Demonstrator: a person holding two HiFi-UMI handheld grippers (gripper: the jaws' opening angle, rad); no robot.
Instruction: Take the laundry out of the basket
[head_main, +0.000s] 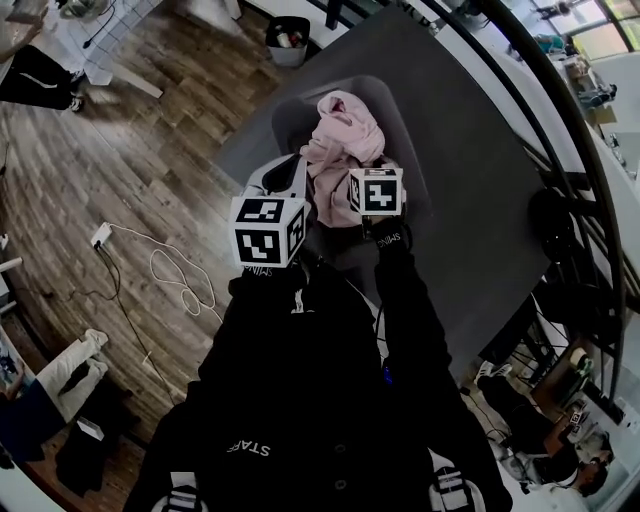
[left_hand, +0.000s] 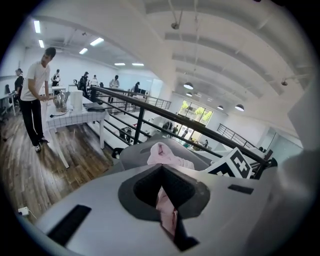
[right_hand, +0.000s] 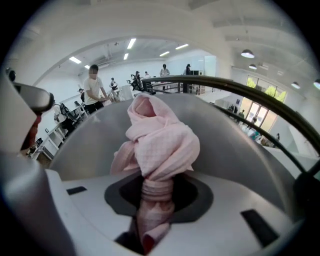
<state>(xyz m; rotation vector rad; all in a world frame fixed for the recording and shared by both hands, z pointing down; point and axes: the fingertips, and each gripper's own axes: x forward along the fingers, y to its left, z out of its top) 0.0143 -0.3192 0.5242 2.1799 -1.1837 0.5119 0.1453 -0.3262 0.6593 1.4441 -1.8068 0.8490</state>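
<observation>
From where I stand, both grippers are latched onto the same pink garment (head_main: 340, 135). It's heaped over the grey basket (head_main: 396, 104), which sits on the grey table (head_main: 480, 200).

The right gripper (right_hand: 152, 202) has its jaws nearly together, pinched on a ribbed, bunched end of the cloth, a cuff by the look of it. From that grip the fabric rises in a twisted knot straight ahead to 12 o'clock, with the basket wall (right_hand: 235, 145) behind it.

The left gripper (left_hand: 168, 212) has its jaws drawn almost shut on a thin fold of the same pink cloth. The rest of the garment (left_hand: 162, 154) shows further off at 12 o'clock, over the basket rim (left_hand: 131, 156).

Seen from above the person's head, the two grippers sit side by side at the near edge of the basket. The left is at about 7 o'clock from the heap and the right at about 5 o'clock. The garment's length runs away from the person, from the jaws toward the far rim.

I'd judge the bulk is still over the basket, if not in it. The right gripper sits closer under the main bundle. Clearing the rim looks like a matter of drawing the cloth up and back toward 6 o'clock.
</observation>
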